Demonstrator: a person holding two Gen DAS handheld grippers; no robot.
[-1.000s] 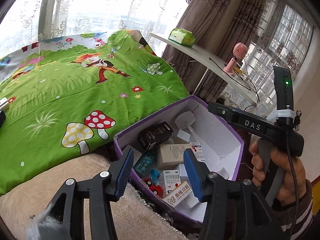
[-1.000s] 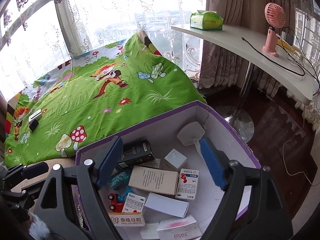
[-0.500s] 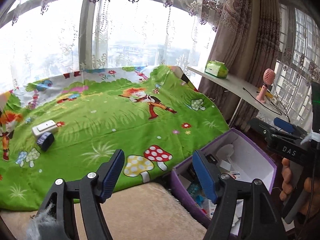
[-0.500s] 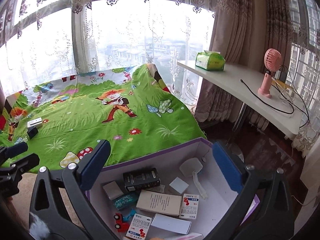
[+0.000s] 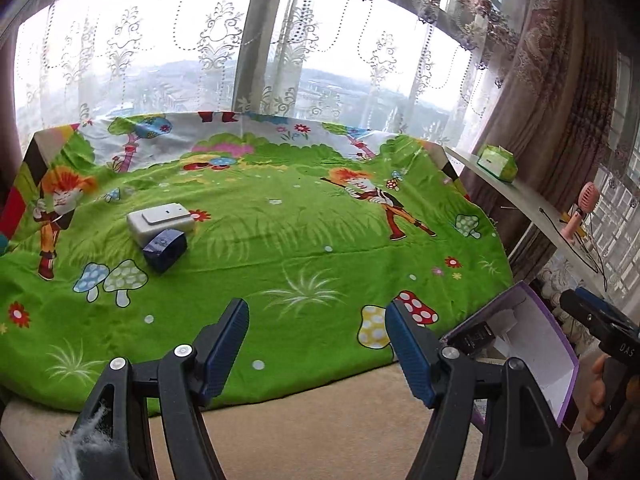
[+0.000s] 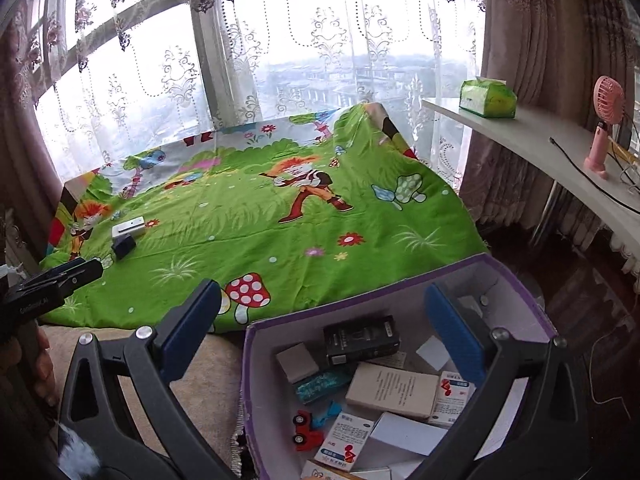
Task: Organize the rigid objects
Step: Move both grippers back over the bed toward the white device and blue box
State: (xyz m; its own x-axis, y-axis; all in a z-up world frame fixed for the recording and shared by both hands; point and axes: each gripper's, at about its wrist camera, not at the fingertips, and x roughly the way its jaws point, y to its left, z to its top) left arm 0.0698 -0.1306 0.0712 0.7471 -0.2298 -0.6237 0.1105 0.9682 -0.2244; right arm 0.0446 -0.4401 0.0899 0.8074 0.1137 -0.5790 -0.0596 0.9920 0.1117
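Printed green cloth sheet [image 5: 280, 248], matt and faintly creased, across mid-frame. Beige plush fabric [image 5: 320, 432] along the lower edge, nubby. Cardboard purple box [image 6: 516, 280] at lower right, matt white inside. Sheer lace curtain [image 6: 320, 48] up top. Ribbed blue pads [image 5: 224, 344] on matt black plastic.

One purple box [image 6: 516, 276]; two boxes [image 5: 162, 226] on sheet.

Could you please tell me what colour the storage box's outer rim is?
Purple, with a white inside; the storage box shows best in the right wrist view.
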